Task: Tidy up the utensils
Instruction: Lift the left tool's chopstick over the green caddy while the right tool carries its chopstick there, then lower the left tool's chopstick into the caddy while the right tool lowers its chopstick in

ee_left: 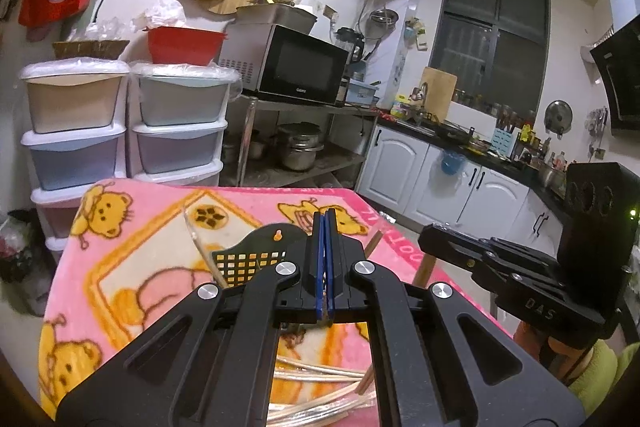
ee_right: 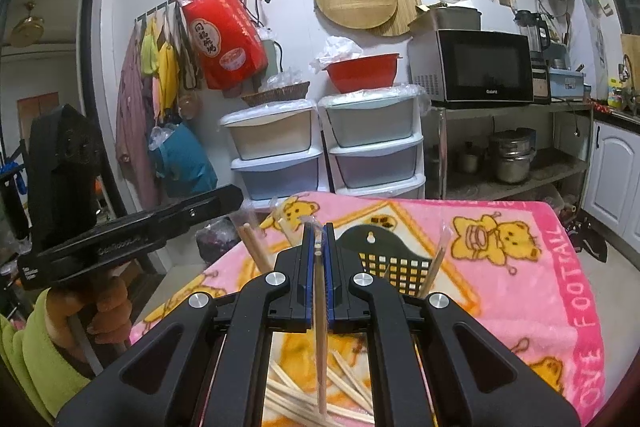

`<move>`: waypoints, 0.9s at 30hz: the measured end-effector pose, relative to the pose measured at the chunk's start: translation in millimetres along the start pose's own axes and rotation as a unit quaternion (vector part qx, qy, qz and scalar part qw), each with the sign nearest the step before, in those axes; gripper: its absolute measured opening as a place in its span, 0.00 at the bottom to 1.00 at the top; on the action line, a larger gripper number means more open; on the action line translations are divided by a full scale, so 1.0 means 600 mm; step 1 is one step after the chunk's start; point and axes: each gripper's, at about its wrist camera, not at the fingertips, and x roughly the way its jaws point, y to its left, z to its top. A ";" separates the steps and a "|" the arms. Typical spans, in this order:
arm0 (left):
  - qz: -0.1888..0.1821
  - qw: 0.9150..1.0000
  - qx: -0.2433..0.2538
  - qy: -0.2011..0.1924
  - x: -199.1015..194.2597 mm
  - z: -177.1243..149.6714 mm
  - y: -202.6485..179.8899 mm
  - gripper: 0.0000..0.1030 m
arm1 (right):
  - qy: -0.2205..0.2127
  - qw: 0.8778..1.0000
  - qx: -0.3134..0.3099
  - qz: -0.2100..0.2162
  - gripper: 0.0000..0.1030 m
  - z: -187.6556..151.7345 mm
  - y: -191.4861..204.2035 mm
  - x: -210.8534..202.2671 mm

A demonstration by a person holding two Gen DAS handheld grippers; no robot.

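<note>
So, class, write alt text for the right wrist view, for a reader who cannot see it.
The black right gripper is shut on a pale wooden chopstick, held above a pink bear-print blanket. Just ahead stands a black perforated plastic utensil holder with wrapped chopsticks in it, and loose wooden chopsticks lie below the gripper.

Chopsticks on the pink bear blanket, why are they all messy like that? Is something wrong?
The wrapped chopsticks lie in a loose, crisscrossed pile on the blanket instead of standing in the black holder. A few already lean in the holder. The right gripper is shut on one chopstick; the left gripper is shut, seemingly empty.
</note>
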 end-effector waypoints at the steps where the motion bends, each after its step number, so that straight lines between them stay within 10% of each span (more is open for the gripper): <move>1: 0.000 1.000 0.001 0.000 0.001 0.001 0.000 0.00 | -0.002 1.000 0.000 -0.001 0.04 0.003 -0.002 0.002; 27: -0.012 0.999 0.014 -0.038 0.023 0.093 -0.032 0.00 | -0.081 0.996 -0.001 -0.026 0.04 0.108 -0.023 0.001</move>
